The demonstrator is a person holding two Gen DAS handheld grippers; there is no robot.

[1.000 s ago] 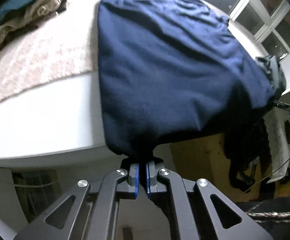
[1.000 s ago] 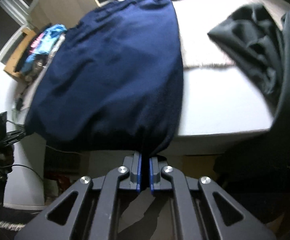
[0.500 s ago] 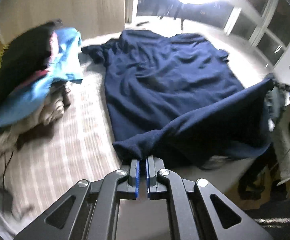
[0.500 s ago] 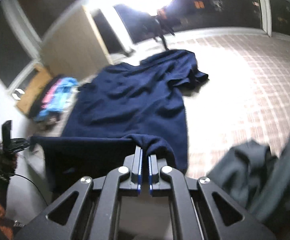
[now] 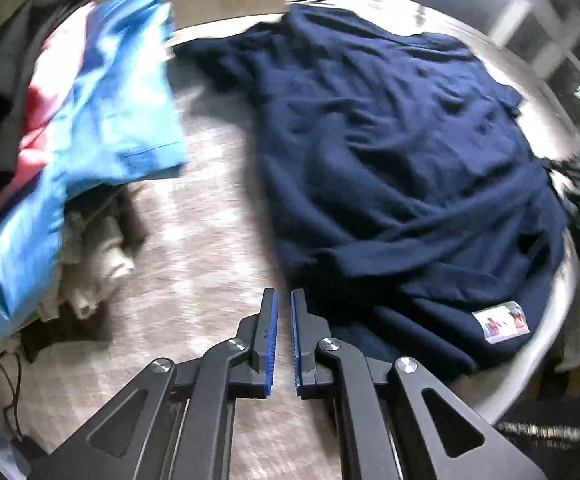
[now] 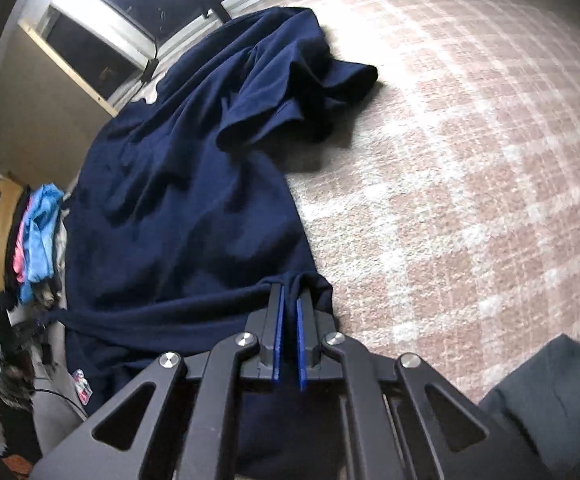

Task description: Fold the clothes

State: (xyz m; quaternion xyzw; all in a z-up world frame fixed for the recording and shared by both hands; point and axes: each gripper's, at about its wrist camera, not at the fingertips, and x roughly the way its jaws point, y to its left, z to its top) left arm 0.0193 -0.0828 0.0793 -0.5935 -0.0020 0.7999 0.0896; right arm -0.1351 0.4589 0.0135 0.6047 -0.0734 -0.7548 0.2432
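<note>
Navy shirt (image 5: 401, 168) spread on checked blanket (image 5: 194, 272), hem doubled back; left gripper (image 5: 284, 312) just beside it, jaws just parted, nothing between; right gripper (image 6: 288, 300) clamped on hem corner.

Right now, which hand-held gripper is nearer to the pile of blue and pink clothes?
Left. The left hand-held gripper hangs just beside the pile, jaws just opened and empty. The right hand-held gripper pinches the navy shirt hem on its far side.
</note>
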